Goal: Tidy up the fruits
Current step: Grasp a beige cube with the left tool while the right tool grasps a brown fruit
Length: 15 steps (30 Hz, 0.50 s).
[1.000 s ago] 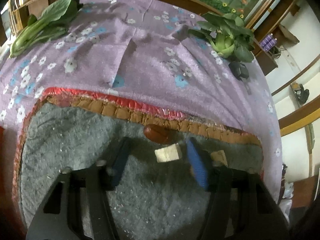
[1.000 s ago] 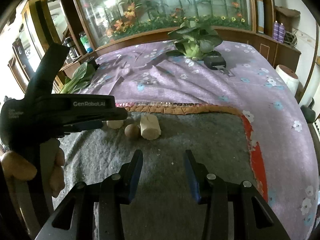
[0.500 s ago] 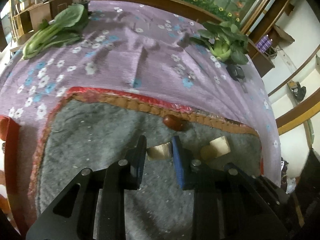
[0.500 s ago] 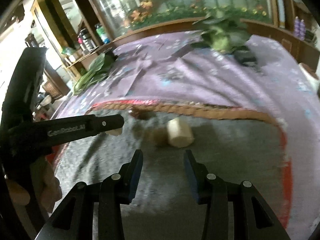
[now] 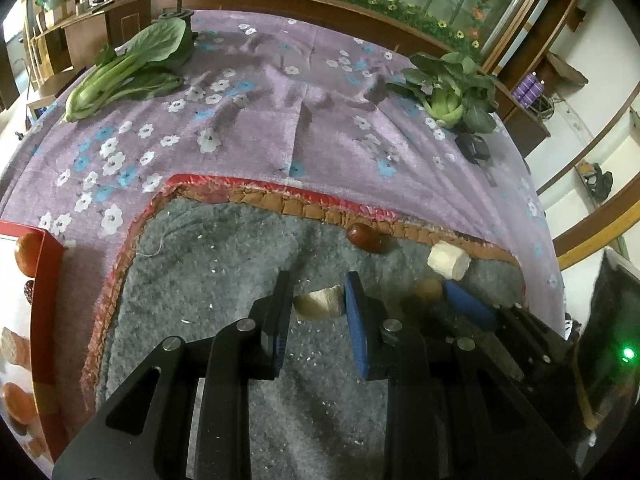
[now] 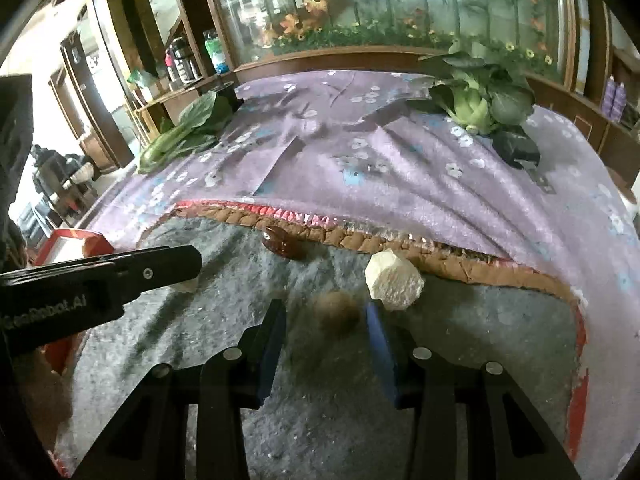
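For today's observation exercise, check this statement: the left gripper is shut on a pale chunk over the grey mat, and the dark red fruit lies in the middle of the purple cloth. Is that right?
Not quite. The dark red fruit lies on the grey mat, against its braided edge, not on the purple cloth; the left wrist view shows this. The left gripper is indeed shut on the pale chunk.
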{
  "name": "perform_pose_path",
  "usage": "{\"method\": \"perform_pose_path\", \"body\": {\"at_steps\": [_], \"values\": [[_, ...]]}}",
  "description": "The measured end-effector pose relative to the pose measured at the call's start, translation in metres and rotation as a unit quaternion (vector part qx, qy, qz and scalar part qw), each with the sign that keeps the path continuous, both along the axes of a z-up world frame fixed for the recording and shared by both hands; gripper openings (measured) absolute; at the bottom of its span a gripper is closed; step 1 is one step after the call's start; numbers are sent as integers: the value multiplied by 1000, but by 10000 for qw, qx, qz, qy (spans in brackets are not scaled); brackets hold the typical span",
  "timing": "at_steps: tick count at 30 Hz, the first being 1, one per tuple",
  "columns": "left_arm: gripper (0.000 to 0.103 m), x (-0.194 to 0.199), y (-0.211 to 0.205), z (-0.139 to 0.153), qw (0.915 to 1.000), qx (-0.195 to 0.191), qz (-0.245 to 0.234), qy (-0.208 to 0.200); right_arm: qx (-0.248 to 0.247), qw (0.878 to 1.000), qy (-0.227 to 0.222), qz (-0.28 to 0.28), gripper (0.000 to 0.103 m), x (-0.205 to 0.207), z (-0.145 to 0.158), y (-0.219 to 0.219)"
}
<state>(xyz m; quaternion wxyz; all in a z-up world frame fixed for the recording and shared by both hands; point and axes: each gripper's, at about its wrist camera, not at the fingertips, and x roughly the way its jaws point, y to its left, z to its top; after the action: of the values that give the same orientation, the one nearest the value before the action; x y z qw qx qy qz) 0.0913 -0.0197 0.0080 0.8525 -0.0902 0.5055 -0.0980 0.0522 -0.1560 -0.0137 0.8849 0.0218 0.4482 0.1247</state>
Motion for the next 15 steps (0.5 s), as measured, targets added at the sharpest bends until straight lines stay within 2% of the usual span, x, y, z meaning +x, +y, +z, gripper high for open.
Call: {"method": "perform_pose_path", "body": {"at_steps": [2, 3, 4, 9, 15], "values": [[25, -1, 0, -1, 10000, -2, -21, 11, -117, 9998, 79, -108, 41, 6, -8, 0], [25, -1, 0, -1, 10000, -5, -27, 12, -124, 9998, -42, -160, 36, 5, -7, -1], [25, -2, 0, -1, 10000, 2, -17, 3, -83, 9997, -98, -184, 22, 5, -7, -3], [25, -9, 4, 1, 10000, 85, -7, -18, 47, 9998, -74, -152, 22, -1, -4, -8], [25, -29, 12, 6, 9998, 162, -46, -64, 171, 9996, -232, 37, 22, -36, 15, 6]]}}
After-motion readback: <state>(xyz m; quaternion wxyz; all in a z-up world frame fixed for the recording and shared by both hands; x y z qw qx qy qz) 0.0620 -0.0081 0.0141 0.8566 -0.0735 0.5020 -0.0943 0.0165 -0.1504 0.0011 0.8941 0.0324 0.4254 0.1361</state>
